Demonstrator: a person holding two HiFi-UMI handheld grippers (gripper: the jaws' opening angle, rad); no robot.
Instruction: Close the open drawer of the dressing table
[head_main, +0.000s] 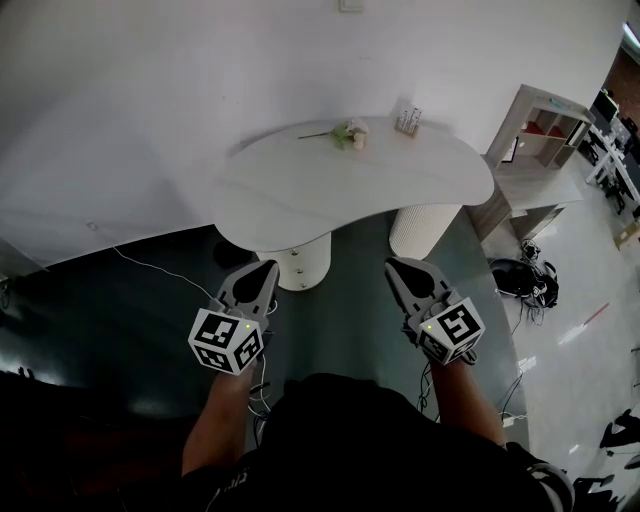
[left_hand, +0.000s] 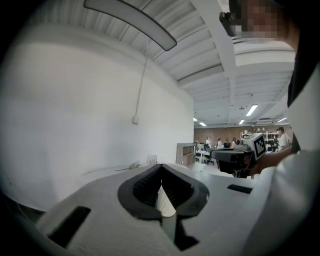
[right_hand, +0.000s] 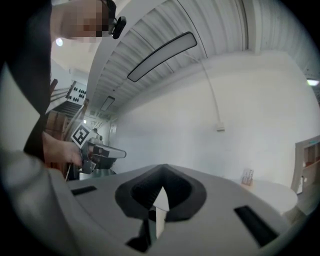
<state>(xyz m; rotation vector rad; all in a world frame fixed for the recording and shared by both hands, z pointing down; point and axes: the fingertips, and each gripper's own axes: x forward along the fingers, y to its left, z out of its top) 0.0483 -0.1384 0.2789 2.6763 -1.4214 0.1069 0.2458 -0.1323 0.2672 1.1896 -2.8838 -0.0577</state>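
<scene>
All views toward dressing table (head_main: 300, 190)

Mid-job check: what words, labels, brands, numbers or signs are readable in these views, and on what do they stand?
No readable text in any view.
Cubes on the left gripper and right gripper: black-and-white square marker patterns only, no letters or digits.
Small upright holder at the back of the white curved tabletop: any print is too small to read.

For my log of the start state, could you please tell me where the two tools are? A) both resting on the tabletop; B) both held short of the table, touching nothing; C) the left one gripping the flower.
B: the left tool and right tool hang shut before the dressing table, touching nothing.
</scene>
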